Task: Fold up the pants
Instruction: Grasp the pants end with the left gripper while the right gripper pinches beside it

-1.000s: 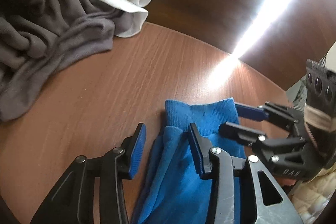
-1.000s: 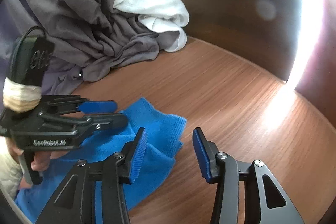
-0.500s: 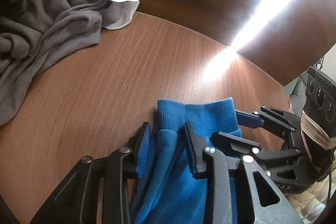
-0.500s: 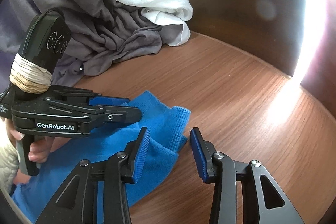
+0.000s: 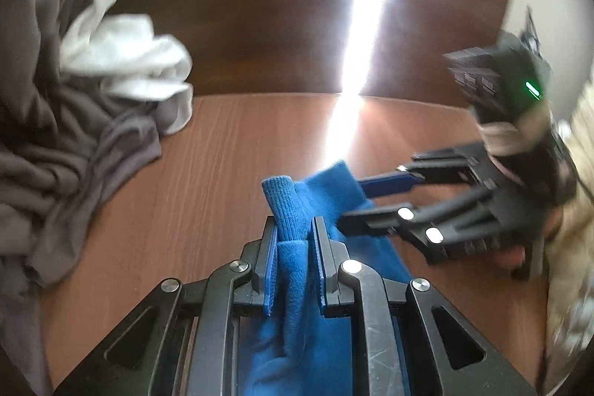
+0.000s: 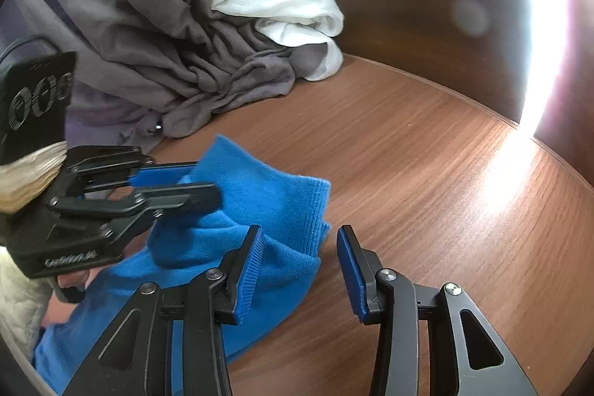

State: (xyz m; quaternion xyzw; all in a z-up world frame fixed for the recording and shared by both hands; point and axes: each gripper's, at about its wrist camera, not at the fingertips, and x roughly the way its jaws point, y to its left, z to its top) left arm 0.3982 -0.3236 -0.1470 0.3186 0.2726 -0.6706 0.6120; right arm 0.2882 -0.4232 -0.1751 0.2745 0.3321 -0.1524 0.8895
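The blue pants (image 5: 297, 284) cuff is pinched in the just-closed left gripper (image 5: 294, 258), leg trailing back toward 6 o'clock on the table (image 6: 427, 154). The right gripper (image 6: 300, 270) is left unclenched, cloth at its 9 o'clock.

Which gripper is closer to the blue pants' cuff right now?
Left. The left gripper is clamped on the blue pants at the cuff; the right gripper hovers open beside it.
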